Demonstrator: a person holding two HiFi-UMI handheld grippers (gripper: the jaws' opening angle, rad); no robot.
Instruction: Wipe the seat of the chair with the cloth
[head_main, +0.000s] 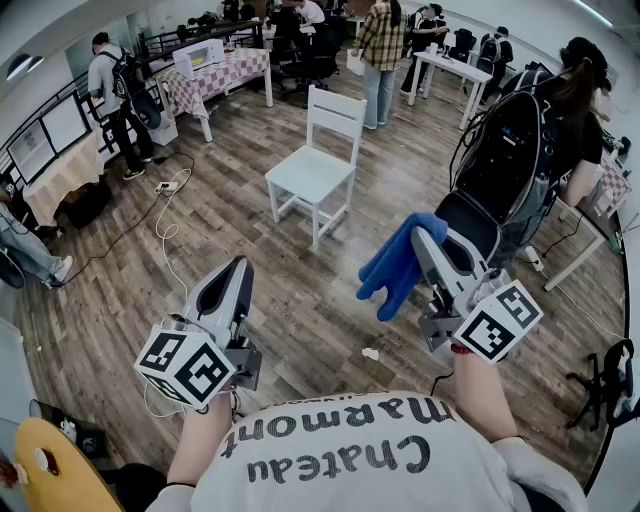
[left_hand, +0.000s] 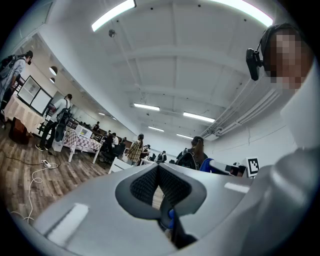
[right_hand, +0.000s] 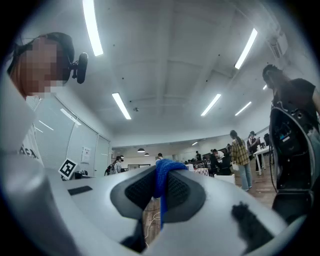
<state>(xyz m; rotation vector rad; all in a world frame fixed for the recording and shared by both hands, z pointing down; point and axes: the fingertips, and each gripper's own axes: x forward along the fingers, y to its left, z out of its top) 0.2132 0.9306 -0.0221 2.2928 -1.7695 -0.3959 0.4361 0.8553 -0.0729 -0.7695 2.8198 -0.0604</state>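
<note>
Your right gripper (head_main: 428, 240) pinches the cloth (head_main: 395, 268), hanging ready to wipe; left gripper (head_main: 238, 268) fingers (left_hand: 142, 186) pressed together, idle; chair (head_main: 310, 175) upper centre, well apart.

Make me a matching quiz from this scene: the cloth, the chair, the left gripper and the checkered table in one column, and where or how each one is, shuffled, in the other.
Things:
1. cloth
2. chair
3. left gripper
4. checkered table

Place or state:
A. jaws together, nothing between them
B. at the back left of the room, beyond the chair
C. clamped in the right gripper, hanging down
D. white, standing on the wooden floor ahead, seat bare

Pairs: 1-C, 2-D, 3-A, 4-B
</note>
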